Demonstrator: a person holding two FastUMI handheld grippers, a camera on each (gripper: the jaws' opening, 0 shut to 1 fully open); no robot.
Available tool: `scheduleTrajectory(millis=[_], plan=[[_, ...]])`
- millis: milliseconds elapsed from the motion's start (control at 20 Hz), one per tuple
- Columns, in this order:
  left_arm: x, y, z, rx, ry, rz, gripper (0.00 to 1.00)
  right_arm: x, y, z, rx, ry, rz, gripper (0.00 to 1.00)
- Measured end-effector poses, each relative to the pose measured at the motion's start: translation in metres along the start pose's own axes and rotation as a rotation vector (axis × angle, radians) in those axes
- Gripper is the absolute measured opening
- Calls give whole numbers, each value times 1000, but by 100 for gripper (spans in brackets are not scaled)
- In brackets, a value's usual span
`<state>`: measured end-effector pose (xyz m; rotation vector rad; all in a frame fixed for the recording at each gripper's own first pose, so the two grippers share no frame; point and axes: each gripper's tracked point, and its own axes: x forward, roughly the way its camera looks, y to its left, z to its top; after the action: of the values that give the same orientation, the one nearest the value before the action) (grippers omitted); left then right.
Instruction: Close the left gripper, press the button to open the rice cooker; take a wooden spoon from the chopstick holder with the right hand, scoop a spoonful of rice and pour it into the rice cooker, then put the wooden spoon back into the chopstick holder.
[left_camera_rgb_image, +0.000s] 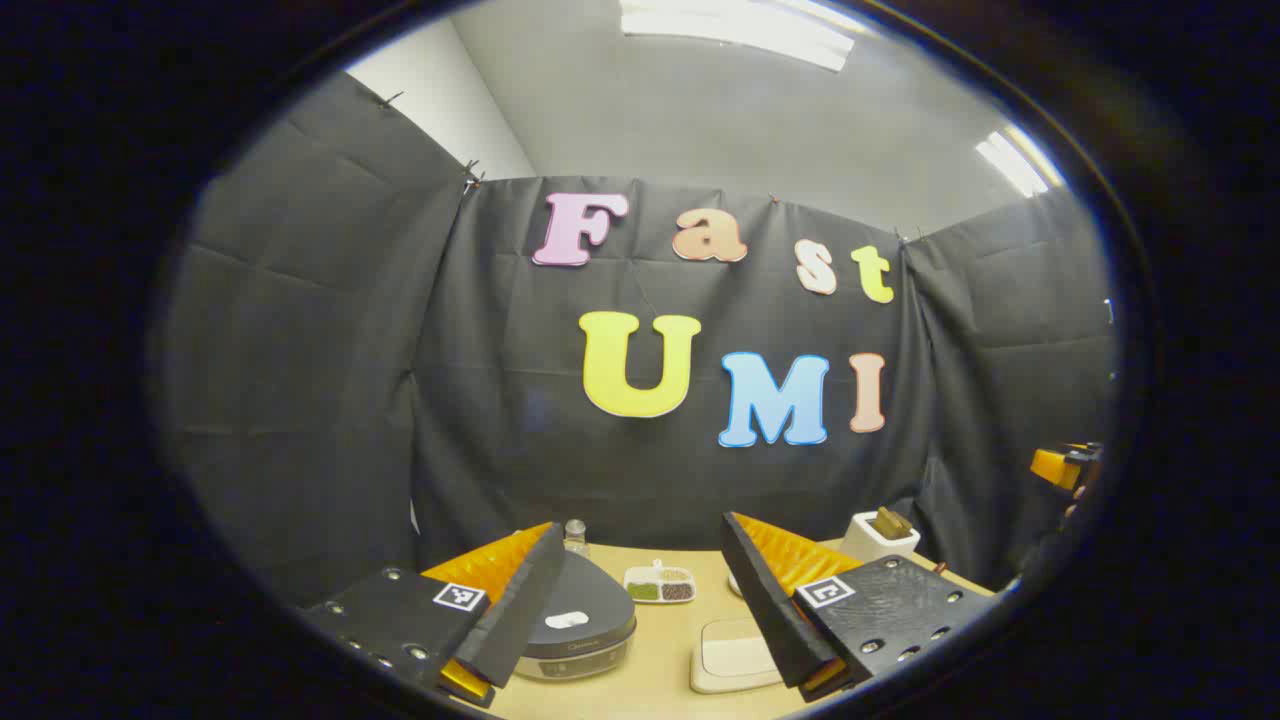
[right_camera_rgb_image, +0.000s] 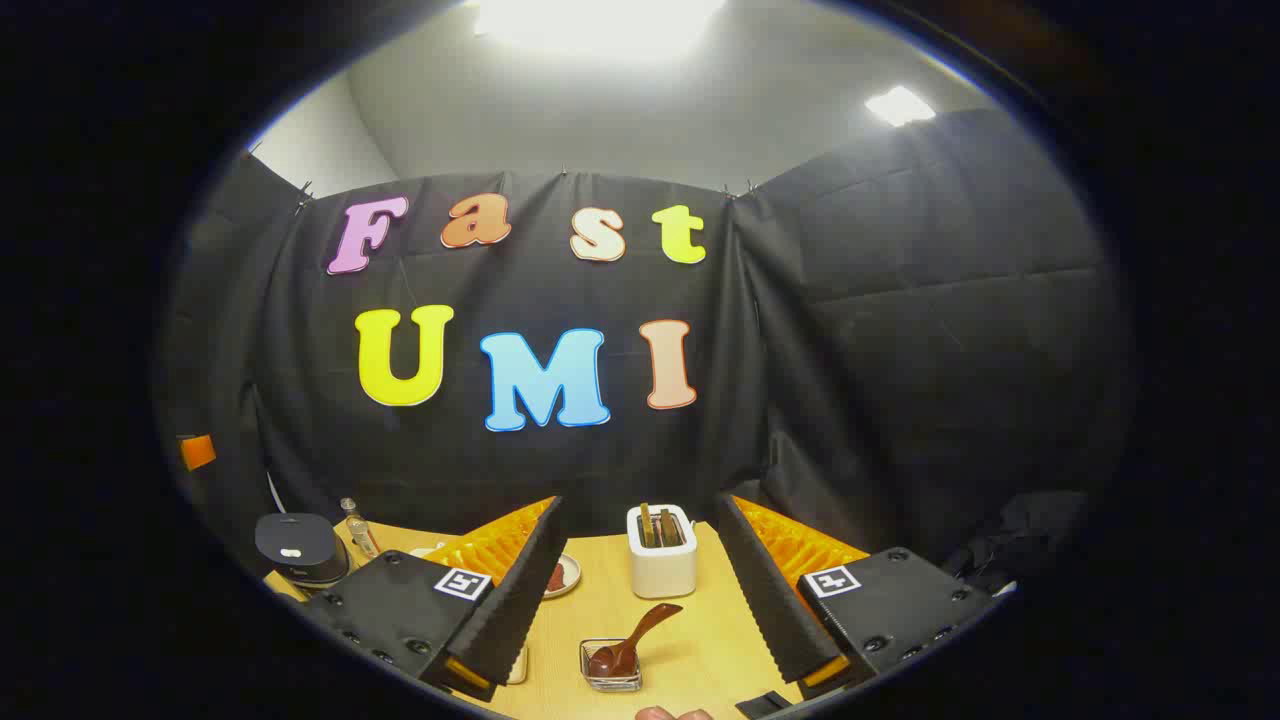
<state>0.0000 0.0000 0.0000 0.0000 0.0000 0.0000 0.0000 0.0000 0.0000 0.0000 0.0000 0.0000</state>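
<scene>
A staged recording booth set up as a small kitchen. Black cloth walls (right_camera_rgb_image: 900, 300) hang clipped on three sides beneath a plain ceiling with strip lights (left_camera_rgb_image: 740, 25). A light wooden counter (right_camera_rgb_image: 690, 640) carries kitchen things: a rice cooker (left_camera_rgb_image: 585, 625), a white chopstick holder (right_camera_rgb_image: 661, 555) and a divided dish of grains (left_camera_rgb_image: 660, 585).

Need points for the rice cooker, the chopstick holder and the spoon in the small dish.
rice cooker (left_camera_rgb_image: 585, 610), left gripper view, on its dark closed lid.
chopstick holder (right_camera_rgb_image: 661, 570), right gripper view, on its white front wall.
spoon (right_camera_rgb_image: 640, 630), right gripper view, on its handle.
</scene>
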Motion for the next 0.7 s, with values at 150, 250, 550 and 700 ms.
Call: scheduleTrajectory(millis=[150, 250, 550, 700], plan=[[-3, -1, -2, 15, 8, 1, 96, 4, 8, -3, -1, 12, 17, 98], [-3, 0, -5, 27, 16, 3, 98, 4, 13, -7, -2, 22, 25, 98], [-2, 3, -14, 15, 42, 9, 98, 5, 22, -18, -3, 44, 37, 98], [0, 6, -19, 3, 49, 7, 96, 4, 23, -22, -6, 55, 27, 98]])
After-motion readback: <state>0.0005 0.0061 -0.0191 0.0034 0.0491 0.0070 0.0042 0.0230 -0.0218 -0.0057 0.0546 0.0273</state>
